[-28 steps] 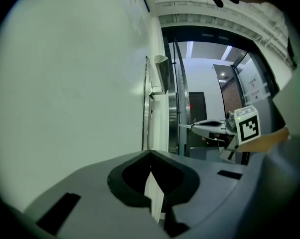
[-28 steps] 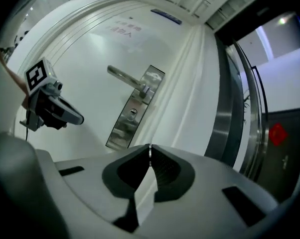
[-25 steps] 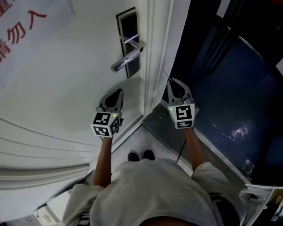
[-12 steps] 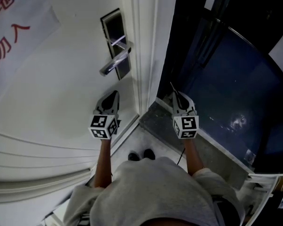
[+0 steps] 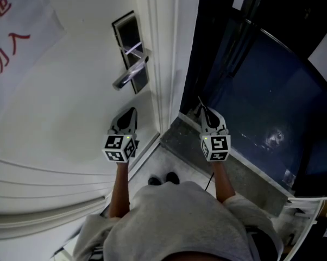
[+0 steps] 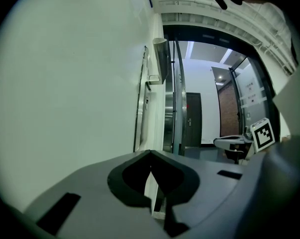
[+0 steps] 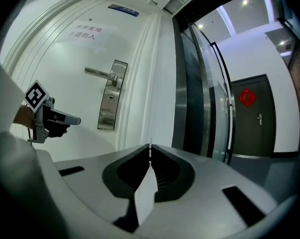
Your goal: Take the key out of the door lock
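From the head view the lower half of the lock plate point(image 5: 126, 34) was hidden behind the lever handle point(image 5: 130, 74), so the keyhole did not show there. In the right gripper view the keyhole point(image 7: 110, 98) was only a small round spot, too small to read. The red-lettered notice point(image 5: 8, 34) on the white door point(image 5: 71, 107) was cut off at the left edge.

The key point(image 5: 201, 103) was hard to make out: only a thin dark sliver sticking out of the tips of the right tongs point(image 5: 205, 115), which were closed on it. In the right gripper view it showed edge-on, as a fine line point(image 7: 149, 149) at the meeting tips. Its long axis ran in line with the tongs, pointing away from the person, roughly level. It was well apart from the lock, past the door's edge and before the dark glass point(image 5: 261, 91).

The left tongs point(image 5: 131, 112) were closed on nothing, close to the door face below the handle.
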A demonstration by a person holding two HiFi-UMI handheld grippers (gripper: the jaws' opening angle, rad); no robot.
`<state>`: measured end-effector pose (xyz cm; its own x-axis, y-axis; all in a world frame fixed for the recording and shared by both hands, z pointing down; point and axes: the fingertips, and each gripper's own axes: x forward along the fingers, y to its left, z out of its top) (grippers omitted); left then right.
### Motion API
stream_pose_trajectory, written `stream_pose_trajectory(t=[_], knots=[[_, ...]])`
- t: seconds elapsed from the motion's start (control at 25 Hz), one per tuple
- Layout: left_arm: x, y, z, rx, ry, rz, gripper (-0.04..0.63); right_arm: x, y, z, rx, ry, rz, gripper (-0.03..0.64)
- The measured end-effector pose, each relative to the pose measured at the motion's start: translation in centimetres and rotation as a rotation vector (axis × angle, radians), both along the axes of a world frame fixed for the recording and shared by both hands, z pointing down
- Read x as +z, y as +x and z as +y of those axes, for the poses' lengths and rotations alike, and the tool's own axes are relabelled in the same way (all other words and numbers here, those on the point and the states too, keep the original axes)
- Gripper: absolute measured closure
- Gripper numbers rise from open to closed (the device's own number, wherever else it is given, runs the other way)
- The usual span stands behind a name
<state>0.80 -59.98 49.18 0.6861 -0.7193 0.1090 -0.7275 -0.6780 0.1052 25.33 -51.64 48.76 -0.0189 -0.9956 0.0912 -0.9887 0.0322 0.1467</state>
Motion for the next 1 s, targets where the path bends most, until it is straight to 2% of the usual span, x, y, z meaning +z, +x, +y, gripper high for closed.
stream_pose_trajectory(t=[1.0], knots=[[0.9,0.6,-0.4,0.010,-0.015,0.002,0.578,0.0,-1.2,-1.8,-0.033,-0.010,0.015,0.588]])
